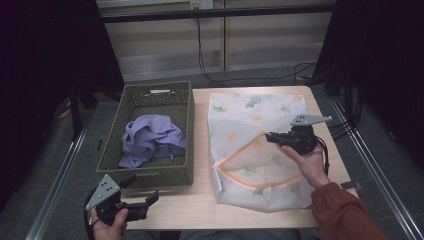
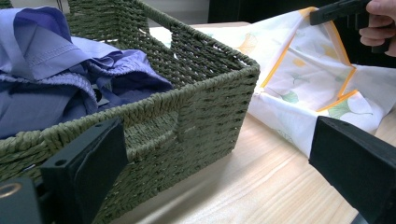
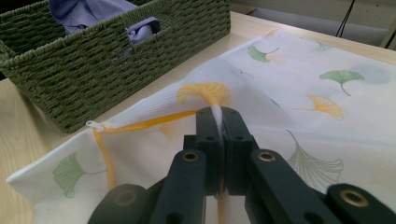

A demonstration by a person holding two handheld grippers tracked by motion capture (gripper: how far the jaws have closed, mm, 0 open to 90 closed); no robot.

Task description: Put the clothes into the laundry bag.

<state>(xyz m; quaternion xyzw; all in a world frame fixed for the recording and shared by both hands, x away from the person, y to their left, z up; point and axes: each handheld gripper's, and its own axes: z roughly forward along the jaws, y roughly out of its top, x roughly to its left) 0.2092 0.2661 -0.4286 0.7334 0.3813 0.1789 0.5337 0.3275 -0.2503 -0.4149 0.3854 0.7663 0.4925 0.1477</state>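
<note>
Table (image 1: 200, 212) with basket (image 1: 185, 130) on its left half, laundry bag (image 1: 280, 115) just beside it on the right half, the two nearly touching along their facing edges. Clothes (image 1: 150, 139) lie heaped in the basket. Left gripper (image 1: 142, 197) sits at the table's near edge, just in front of the basket's near wall; right gripper (image 1: 270, 136) is over the middle of the bag, pinching a fold of its top layer and holding it raised off the lower layer, with the zipper (image 1: 240, 150) running left toward the basket.
</note>
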